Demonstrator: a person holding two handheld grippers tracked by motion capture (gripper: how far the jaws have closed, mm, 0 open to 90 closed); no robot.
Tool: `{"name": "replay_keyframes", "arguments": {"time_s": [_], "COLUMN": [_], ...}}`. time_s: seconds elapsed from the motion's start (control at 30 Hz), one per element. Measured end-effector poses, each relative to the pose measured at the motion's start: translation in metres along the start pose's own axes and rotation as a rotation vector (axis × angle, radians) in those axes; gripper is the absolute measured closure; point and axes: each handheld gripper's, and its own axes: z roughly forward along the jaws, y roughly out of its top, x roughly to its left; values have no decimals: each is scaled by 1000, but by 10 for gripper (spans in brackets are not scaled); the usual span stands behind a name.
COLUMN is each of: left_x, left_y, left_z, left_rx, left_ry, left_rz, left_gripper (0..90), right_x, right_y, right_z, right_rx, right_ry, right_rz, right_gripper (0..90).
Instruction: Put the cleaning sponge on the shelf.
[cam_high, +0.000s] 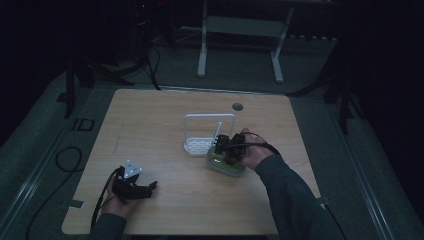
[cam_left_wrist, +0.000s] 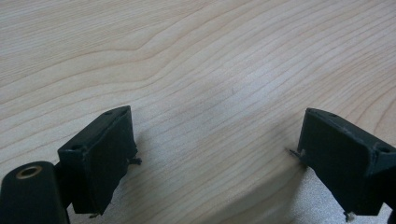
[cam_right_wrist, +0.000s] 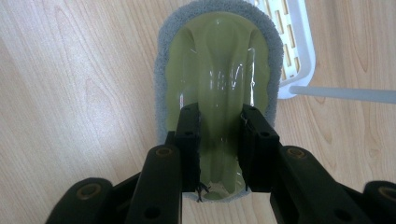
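We see the scrubber (cam_right_wrist: 218, 84), green top w/ grey pad underneath, lying on the worktop (cam_high: 150, 125) just beside the white rack (cam_high: 206, 134), at its right-front corner. Right gripper (cam_right_wrist: 219, 140) fingers are clamped on the scrubber's raised green grip. Left gripper (cam_left_wrist: 210, 163), well apart from the rack near the worktop's front-left, fingers spread wide, nothing between.
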Motion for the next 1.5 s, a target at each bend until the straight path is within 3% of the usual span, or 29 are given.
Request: {"name": "replay_keyframes", "arguments": {"time_s": [0.5,1.5], "left_x": [0,0], "left_y": [0,0], "left_z": [0,0], "left_rx": [0,0], "left_ry": [0,0], "left_rz": [0,1], "left_gripper": [111,111], "right_x": [1,5], "right_y": [9,25], "right_z": [-3,0], "right_rx": [6,-4], "right_ry": [-39,-55], "right_rz": [-36,-98], "right_gripper": [715,716]}}
